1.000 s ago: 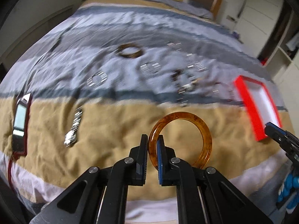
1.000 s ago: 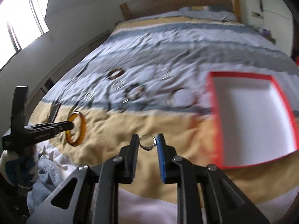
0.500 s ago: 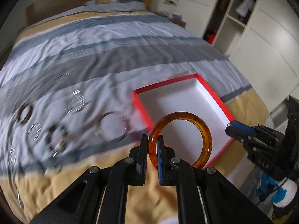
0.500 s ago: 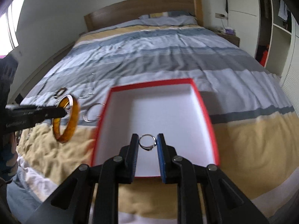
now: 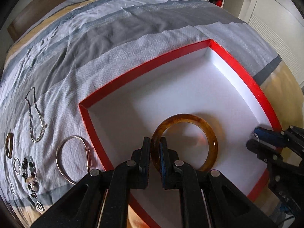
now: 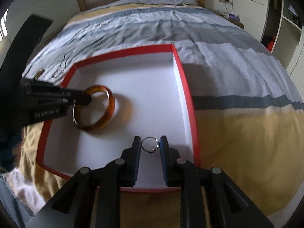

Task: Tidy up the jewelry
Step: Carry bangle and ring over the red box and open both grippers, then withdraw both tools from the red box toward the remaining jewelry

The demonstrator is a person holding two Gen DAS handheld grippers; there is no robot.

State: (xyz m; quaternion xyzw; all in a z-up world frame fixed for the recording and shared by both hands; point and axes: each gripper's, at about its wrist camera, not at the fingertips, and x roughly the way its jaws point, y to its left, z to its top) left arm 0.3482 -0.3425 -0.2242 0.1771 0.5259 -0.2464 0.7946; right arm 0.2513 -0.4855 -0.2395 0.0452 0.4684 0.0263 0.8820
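An amber bangle (image 5: 207, 129) hangs in my left gripper (image 5: 154, 142), which is shut on its rim. It is inside the red box with a white floor (image 5: 144, 64), low over the left part; whether it touches the floor I cannot tell. In the right wrist view the same bangle (image 6: 110, 102) tilts from the left gripper (image 6: 83, 98). My right gripper (image 6: 150, 142) is shut on a small silver ring (image 6: 156, 146) above the near part of the box (image 6: 182, 79). In the left wrist view, the right gripper (image 5: 254, 142) sits at the box's right rim.
Left of the box on the striped bedspread lie a thin silver bangle (image 5: 62, 161), a chain necklace (image 5: 32, 117), a dark beaded bracelet (image 5: 30, 174) and a brown bangle (image 5: 8, 146). White wardrobes (image 5: 269, 9) stand beyond the bed's right side.
Both grippers have swung from over the yellow band of the bedspread to over the red box and come lower. The bangle and the ring stayed gripped throughout.
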